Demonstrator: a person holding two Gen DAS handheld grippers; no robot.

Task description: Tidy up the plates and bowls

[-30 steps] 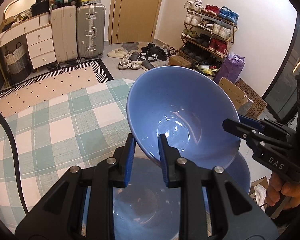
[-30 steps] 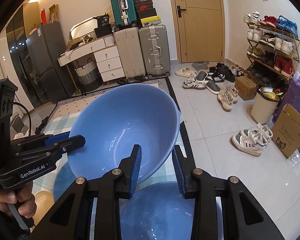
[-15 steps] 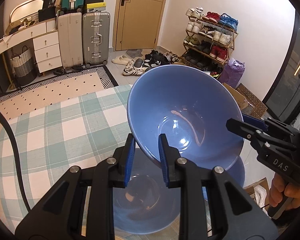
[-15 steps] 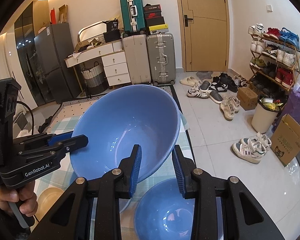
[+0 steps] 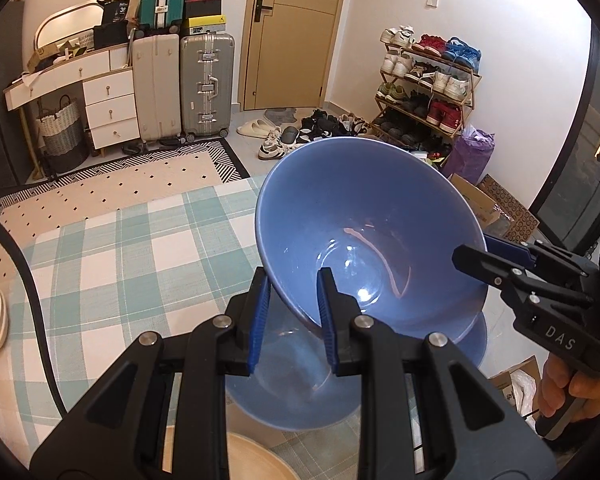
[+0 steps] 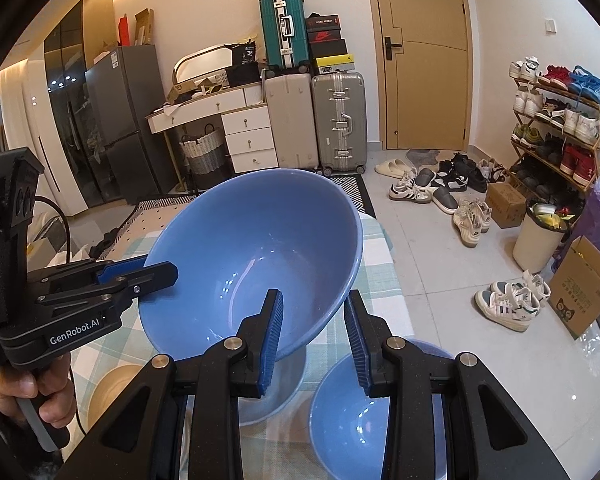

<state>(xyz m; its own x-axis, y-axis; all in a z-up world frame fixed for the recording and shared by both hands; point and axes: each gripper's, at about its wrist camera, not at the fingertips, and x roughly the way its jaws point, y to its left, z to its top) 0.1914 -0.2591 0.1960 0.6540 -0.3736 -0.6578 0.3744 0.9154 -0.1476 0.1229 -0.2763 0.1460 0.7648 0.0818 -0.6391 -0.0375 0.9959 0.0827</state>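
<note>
- Bowl trouble comes first: the big blue bowl point(image 5: 372, 240) hangs tilted in the air over the checked tabletop point(image 5: 120, 260), held only at its rim. The left gripper point(image 5: 292, 312) has its jaws clamped on the near rim, and the right gripper point(image 6: 314, 328) has its jaws clamped on the other side.
- Rims are thin and smooth — if one hand pulls faster than the other, the bowl could twist and slip out.
- Right below sit two more blue bowls, a wide one point(image 5: 296, 376) and a smaller one point(image 6: 356, 408). A drop would hit them and could crack all three.
- A cream plate point(image 5: 256, 460) lies close by too, so a low swing might bump it.
- The smaller bowl sits near the tabletop's edge — a knock could send it to the hard floor point(image 6: 440, 264).
- Setting the big bowl down crooked could make the stack wobble.
</note>
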